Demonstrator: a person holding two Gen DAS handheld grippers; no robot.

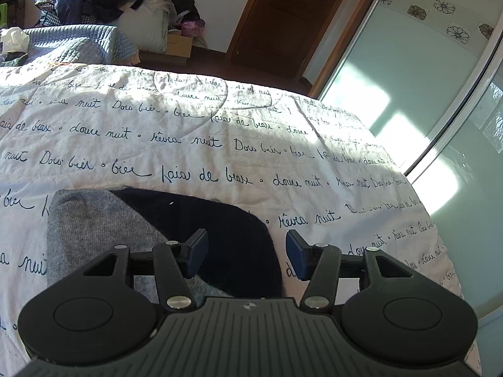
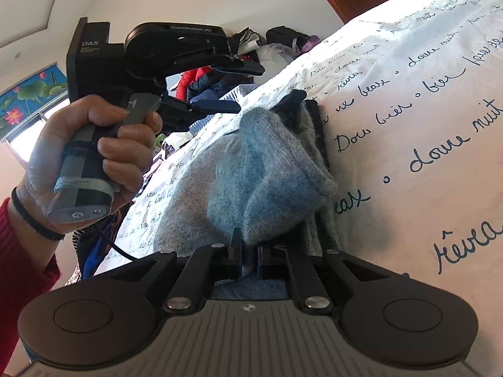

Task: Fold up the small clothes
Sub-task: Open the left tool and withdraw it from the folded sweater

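Lying on a bed's white quilt [image 1: 220,132] printed with script, a small grey and navy knit garment [image 2: 251,169] is pinched at one edge by the right claw [image 2: 250,251]. The left claw [image 1: 246,256], in a person's hand [image 2: 94,157], hovers spread, apparently just above the cloth.

I see the bed [image 1: 220,132] under a white quilt with script lettering; the grey and navy knit garment [image 1: 103,235] lies on it beneath my left tongs [image 1: 246,256].
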